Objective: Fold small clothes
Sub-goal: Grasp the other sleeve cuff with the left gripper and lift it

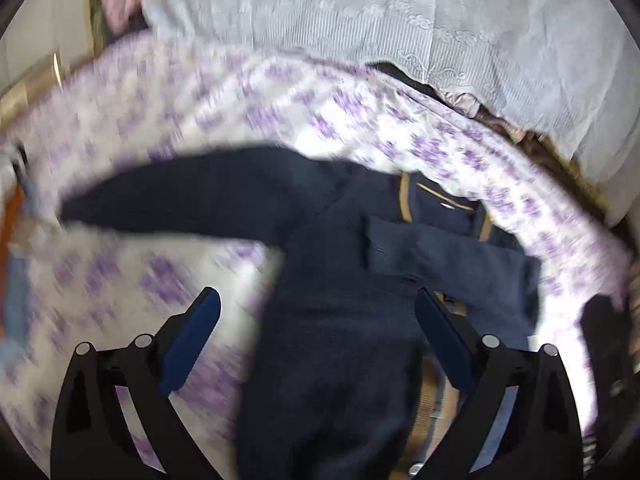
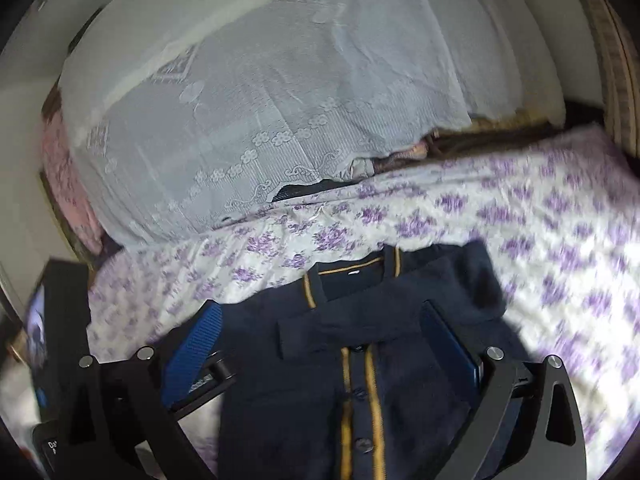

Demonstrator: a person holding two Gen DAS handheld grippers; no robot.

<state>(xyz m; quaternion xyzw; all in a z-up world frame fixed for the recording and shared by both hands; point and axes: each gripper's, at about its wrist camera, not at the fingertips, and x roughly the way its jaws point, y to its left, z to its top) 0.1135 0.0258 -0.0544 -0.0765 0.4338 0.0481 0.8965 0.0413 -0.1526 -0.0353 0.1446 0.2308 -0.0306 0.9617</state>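
Observation:
A small navy cardigan (image 1: pixel 332 264) with tan trim and buttons lies on a purple-flowered white bedsheet (image 1: pixel 120 280). In the left wrist view its left sleeve (image 1: pixel 172 200) stretches out sideways and the right sleeve (image 1: pixel 448 248) lies folded across the chest. My left gripper (image 1: pixel 318 300) is open above the cardigan's body, holding nothing. In the right wrist view the cardigan (image 2: pixel 360 360) shows its collar and button placket, with a sleeve (image 2: pixel 360 332) folded across. My right gripper (image 2: pixel 320 316) is open over the chest, holding nothing.
A white lace cloth (image 2: pixel 260 112) covers a pile at the head of the bed (image 2: pixel 540 220). A pink pillow (image 2: pixel 68 184) sits at far left. A dark device (image 2: pixel 52 320) lies at the left bed edge. A wooden frame (image 1: pixel 28 92) borders the bed.

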